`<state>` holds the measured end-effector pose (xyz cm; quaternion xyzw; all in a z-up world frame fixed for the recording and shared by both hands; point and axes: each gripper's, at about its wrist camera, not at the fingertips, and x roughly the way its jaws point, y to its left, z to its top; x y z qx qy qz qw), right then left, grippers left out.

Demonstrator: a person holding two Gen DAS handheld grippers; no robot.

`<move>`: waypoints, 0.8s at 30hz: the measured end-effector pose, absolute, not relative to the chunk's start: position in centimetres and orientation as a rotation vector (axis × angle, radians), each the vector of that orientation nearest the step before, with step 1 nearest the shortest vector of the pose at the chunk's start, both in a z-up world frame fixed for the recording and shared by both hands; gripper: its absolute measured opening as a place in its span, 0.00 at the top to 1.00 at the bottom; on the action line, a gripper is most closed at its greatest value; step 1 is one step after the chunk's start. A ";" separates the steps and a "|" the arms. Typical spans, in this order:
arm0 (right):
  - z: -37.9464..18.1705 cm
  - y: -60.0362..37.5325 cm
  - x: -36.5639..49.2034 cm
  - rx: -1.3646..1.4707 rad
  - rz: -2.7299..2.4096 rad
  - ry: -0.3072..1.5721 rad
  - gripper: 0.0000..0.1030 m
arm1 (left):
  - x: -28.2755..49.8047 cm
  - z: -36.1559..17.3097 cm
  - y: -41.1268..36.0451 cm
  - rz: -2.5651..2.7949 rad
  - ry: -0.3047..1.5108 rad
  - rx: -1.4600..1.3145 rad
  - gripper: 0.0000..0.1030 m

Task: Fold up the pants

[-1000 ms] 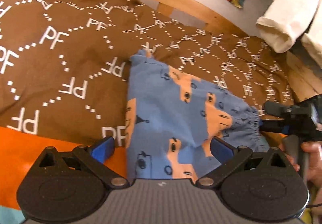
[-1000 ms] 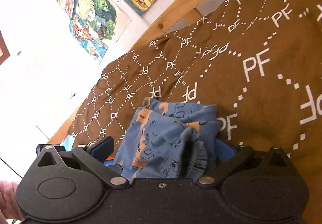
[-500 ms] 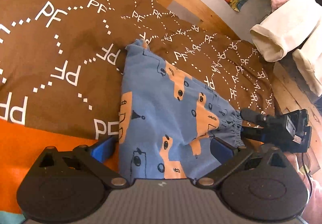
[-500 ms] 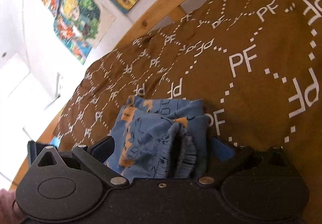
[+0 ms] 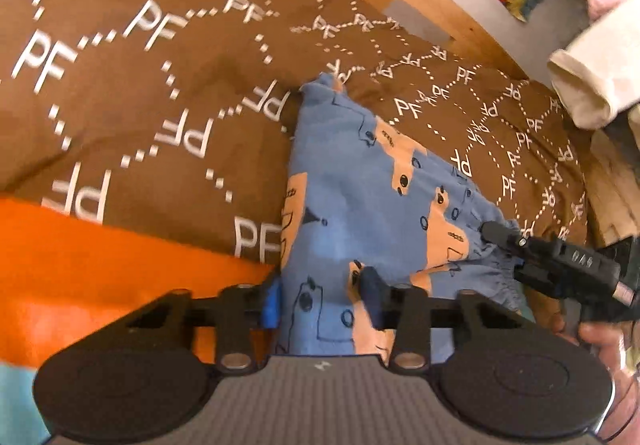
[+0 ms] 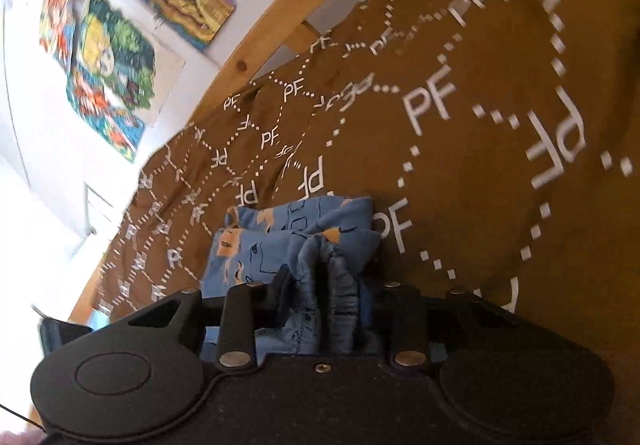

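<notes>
Small blue pants (image 5: 360,189) with orange patches lie on a brown bedspread (image 5: 140,85) printed with white "PF" letters. My left gripper (image 5: 320,297) is shut on the near edge of the pants. My right gripper (image 6: 326,297) is shut on the bunched elastic waistband of the pants (image 6: 296,241). The right gripper also shows in the left wrist view (image 5: 532,253) at the waistband end, on the right.
An orange sheet (image 5: 80,265) lies at the near left. A wooden bed rail (image 5: 420,1) runs along the far side. Cream and pink clothes (image 5: 592,77) hang at the upper right. Colourful posters (image 6: 112,57) hang on the white wall.
Both grippers have closed on the pants: the left on the near edge, the right on the waistband. Both were open around the cloth before.
</notes>
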<state>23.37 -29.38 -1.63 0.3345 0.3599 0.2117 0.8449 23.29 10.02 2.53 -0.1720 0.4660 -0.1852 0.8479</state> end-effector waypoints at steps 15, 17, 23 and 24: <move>2.4 -24.7 19.4 0.259 0.320 0.614 0.76 | 20.1 7.4 4.4 -0.299 0.913 -0.110 0.84; 2.9 -24.5 18.9 0.228 0.315 0.590 0.77 | 19.8 7.9 4.1 -0.303 0.902 -0.098 0.84; 4.3 -23.1 17.8 0.063 0.290 0.502 0.79 | 19.8 8.9 2.9 -0.334 0.859 -0.050 0.84; 4.5 -23.0 17.7 0.044 0.287 0.489 0.79 | 19.9 9.0 2.8 -0.338 0.856 -0.050 0.84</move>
